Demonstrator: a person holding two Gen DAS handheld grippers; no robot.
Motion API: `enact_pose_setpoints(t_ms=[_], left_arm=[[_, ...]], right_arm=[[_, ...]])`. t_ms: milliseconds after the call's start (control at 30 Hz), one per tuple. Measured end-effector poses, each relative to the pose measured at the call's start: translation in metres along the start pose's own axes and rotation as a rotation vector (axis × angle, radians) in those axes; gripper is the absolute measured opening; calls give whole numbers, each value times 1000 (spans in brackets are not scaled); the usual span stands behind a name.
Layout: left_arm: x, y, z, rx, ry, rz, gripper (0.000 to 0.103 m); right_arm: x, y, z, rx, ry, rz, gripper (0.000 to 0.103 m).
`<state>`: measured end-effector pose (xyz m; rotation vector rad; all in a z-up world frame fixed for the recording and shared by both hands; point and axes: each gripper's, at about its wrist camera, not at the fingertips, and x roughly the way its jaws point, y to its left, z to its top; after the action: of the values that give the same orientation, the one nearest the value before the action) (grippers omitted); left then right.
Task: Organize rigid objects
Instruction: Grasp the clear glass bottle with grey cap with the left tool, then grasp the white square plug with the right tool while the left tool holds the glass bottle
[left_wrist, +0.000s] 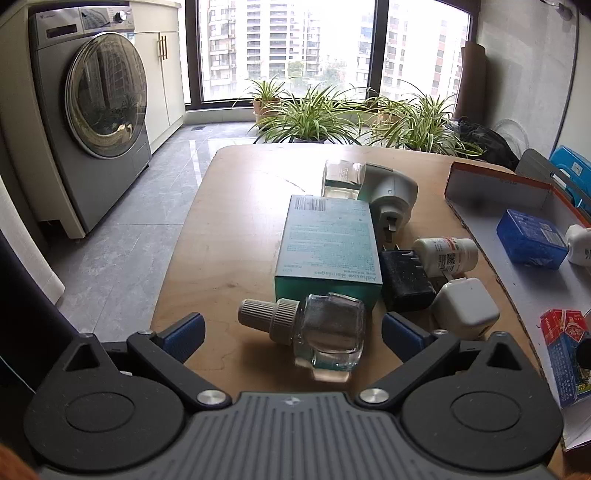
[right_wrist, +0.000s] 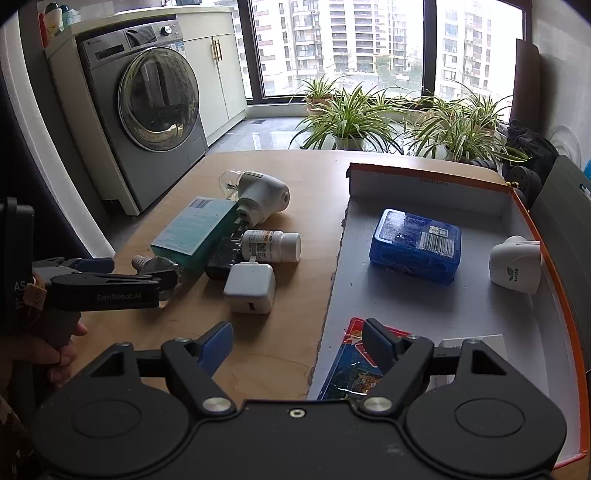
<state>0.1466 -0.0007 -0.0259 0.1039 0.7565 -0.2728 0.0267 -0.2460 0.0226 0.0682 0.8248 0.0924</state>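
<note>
1. The left gripper (left_wrist: 291, 328) was wide open, with its fingers (left_wrist: 184, 330) straddling a small glass bottle (left_wrist: 325, 328) that lay on its side on the counter (left_wrist: 236, 229). Neither finger touched the glass; nothing was held.
2. The bottle's grey ribbed cap (left_wrist: 266, 317) pointed left. Its body lay just near of a teal bandage box (left_wrist: 328, 243), apparently touching it.
3. To the right of the box lay a black charger (left_wrist: 404, 280), a white charger (left_wrist: 465, 310) and a white pill bottle (left_wrist: 445, 254). A white plug-in device (left_wrist: 388, 192) with a second glass bottle (left_wrist: 341, 179) lay at the far end of the cluster.
4. The right gripper (right_wrist: 299, 347) was also open and empty, hovering over the near left edge of the shallow tray (right_wrist: 424, 184).
5. The tray already contained a blue box (right_wrist: 415, 245), a white plug-in unit (right_wrist: 515, 264) and a red packet (right_wrist: 354, 369).
6. Risks, as judged from this position:
   - The glass was smooth and rounded at the corners. An off-centre closure could squeeze it out of the fingers.
   - A grip on the tapered cap alone could let the heavier body swing down.
   - The right finger sat close to the black charger. Closing could drag the charger or nudge the bandage box.
   - The bottle seemed to hold some liquid. Tilting it in transit could cause a leak if the cap was loose.
</note>
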Motion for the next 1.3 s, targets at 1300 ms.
enact_pose_setpoints(t_ms=[1300], left_arm=[[-27,18,-3,-148,-88,-15,80]], right_arm=[[96,43,34,-72,95,25,52]])
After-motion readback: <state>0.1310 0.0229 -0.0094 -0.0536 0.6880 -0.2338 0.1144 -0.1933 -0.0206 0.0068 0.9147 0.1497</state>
